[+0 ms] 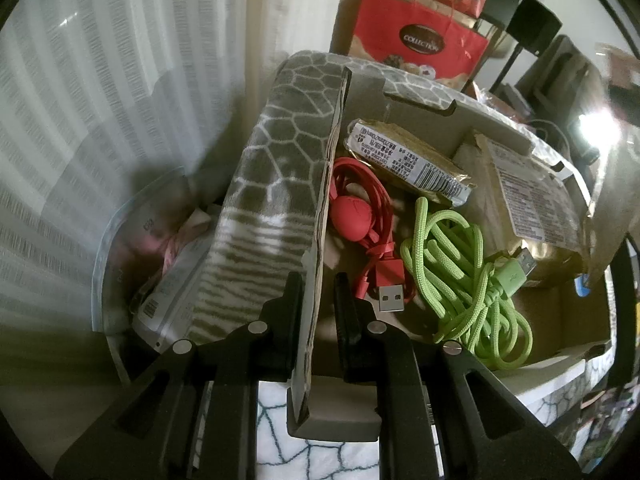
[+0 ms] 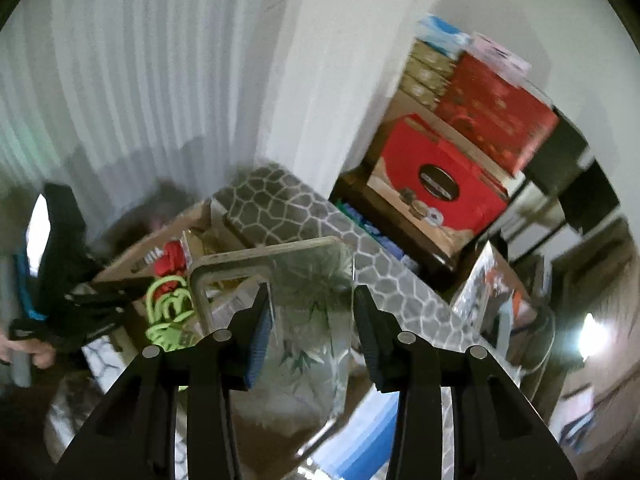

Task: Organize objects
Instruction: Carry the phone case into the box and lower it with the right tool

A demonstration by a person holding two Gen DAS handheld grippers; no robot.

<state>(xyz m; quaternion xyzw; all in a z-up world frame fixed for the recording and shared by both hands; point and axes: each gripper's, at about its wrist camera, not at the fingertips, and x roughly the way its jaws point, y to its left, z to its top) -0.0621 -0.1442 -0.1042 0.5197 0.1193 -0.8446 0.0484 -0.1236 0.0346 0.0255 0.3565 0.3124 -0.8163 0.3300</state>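
Observation:
A cardboard box with a grey-and-white patterned skin stands open. In the left wrist view my left gripper [image 1: 319, 284] straddles its raised flap [image 1: 288, 184], one finger each side, pinching the flap's edge. Inside lie a red USB cable [image 1: 362, 216], a green braided USB cable [image 1: 460, 272] and gold snack packets [image 1: 408, 160]. In the right wrist view my right gripper [image 2: 312, 300] is shut on a clear plastic packet with a green leaf print [image 2: 308, 320], held above the box [image 2: 400, 288]. The left gripper [image 2: 100, 300] shows at the left there.
Red gift boxes [image 1: 416, 36] and a stacked shelf [image 2: 460, 168] stand behind the box. White curtains [image 1: 100, 100] hang at the left. A clear bag of packets [image 1: 160, 272] lies left of the flap. A bright lamp [image 2: 592, 336] glares at the right.

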